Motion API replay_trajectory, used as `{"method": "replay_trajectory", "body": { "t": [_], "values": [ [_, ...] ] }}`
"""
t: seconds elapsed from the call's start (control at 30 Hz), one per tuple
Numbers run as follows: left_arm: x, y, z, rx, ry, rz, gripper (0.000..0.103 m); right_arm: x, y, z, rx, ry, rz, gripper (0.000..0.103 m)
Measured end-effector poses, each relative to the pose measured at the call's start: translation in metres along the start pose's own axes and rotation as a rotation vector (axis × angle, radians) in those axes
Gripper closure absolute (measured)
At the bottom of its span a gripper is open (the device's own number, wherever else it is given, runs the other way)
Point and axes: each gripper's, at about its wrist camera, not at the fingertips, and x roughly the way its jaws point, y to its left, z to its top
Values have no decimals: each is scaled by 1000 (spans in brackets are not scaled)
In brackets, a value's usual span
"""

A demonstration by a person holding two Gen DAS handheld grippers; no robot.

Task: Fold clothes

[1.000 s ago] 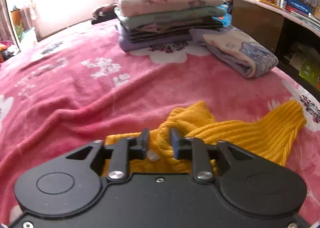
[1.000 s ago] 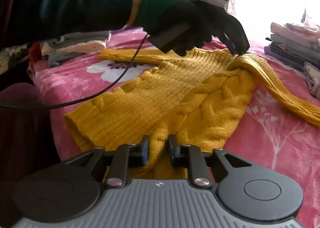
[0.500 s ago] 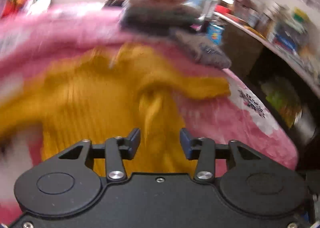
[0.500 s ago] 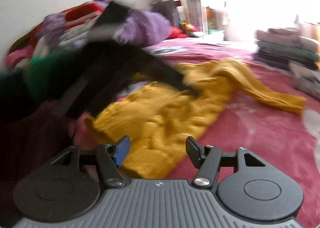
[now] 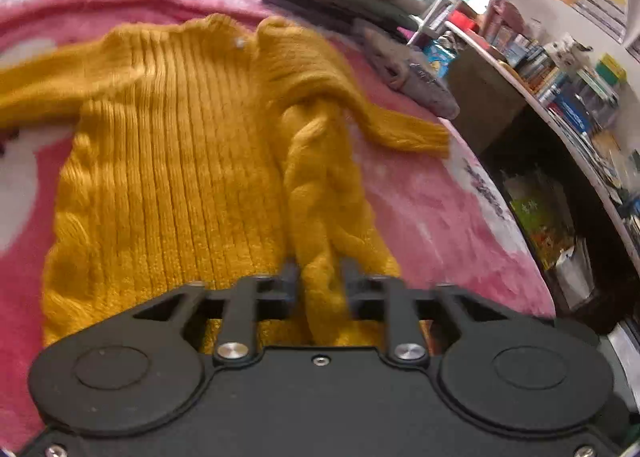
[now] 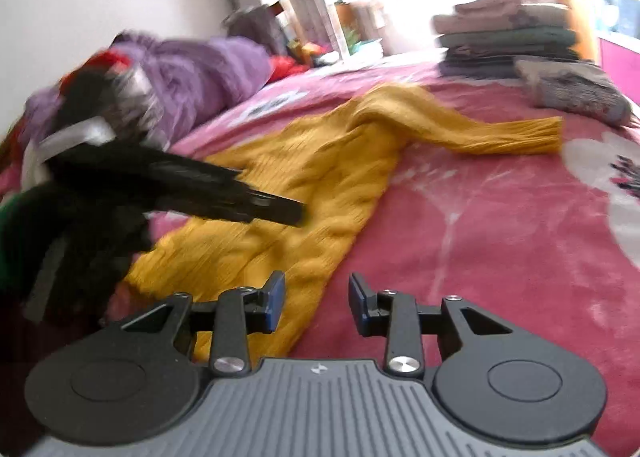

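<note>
Sweater: the mustard cable-knit sweater point(image 5: 172, 161) lies spread on the pink flowered blanket point(image 5: 432, 209), hem toward the near edge of the bed, one side already turned in over the body, a sleeve point(image 6: 500, 133) trailing out toward the right edge

Left gripper: the left gripper point(image 5: 318, 281) has its jaws pinched on the thick cabled fold at the hem

Right gripper: the right gripper point(image 6: 316, 297) hangs just off the hem's right end with jaws apart and nothing between them

Feel: I'd judge it soft, bulky and floppy, a bit weighty for knitwear, and stretchy, so it will sag and drag on the fleece rather than slide

Where to hold: ribbed hem, cuff or shoulder seam, taking a full thickness of knit; a shallow pinch may pull loops

Nearby: a stack of folded clothes point(image 6: 504, 41) sits at the far edge, well apart; an unsorted purple heap point(image 6: 192, 73) lies toward the far left
</note>
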Motion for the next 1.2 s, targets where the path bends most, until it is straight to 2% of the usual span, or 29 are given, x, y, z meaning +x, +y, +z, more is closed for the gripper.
{"method": "replay_trajectory", "body": {
  "t": [0.07,0.13,0.17,0.23,0.27,0.33,0.37,0.43,0.5,0.6,0.63,0.7,0.73,0.8,0.83,0.9,0.93,0.97,1.1,1.17,1.2],
  "values": [
    [-14,-15,8,155,-123,45,63,0,-13,8,26,-31,-53,68],
    [-8,-25,21,298,-158,41,72,3,-28,18,52,-57,-113,68],
    [-5,-29,27,363,-173,35,73,6,-37,23,63,-67,-138,67],
    [13,-26,34,415,-172,-1,74,14,-50,35,47,-87,-208,66],
    [26,-23,36,433,-144,-9,74,18,-53,41,15,-93,-251,64],
    [69,-15,34,466,70,22,75,29,-56,55,-114,-91,-340,59],
    [74,-13,34,486,70,-7,74,35,-57,60,-180,-93,-380,49],
    [68,-11,51,448,114,-42,74,49,-60,68,-321,-88,-440,38],
    [53,-11,67,460,75,-70,74,65,-65,72,-445,-48,-457,38],
    [35,-11,81,517,-63,-63,71,88,-71,74,-612,15,-469,38],
    [36,-12,84,541,-86,-61,66,93,-73,73,-658,38,-469,38],
    [44,-17,83,598,-120,-4,65,104,-80,72,-718,91,-458,40],
    [50,-18,82,620,-110,12,65,106,-84,73,-727,99,-454,40],
    [61,-23,75,682,-101,31,61,108,-90,74,-725,100,-447,50],
    [66,-25,72,716,-99,43,57,108,-93,75,-714,102,-440,63],
    [74,-30,62,806,-99,89,53,110,-99,79,-675,117,-440,74],
    [77,-32,56,855,-101,120,51,110,-101,81,-653,115,-440,87],
    [80,-33,53,886,-111,152,51,108,-102,83,-635,112,-443,92],
    [82,-26,57,850,-156,212,52,97,-97,86,-612,77,-443,94],
    [80,-22,60,815,-184,235,66,84,-83,86,-605,60,-431,94],
    [79,-20,62,789,-201,235,67,76,-73,86,-607,50,-422,94]
  ]
}}
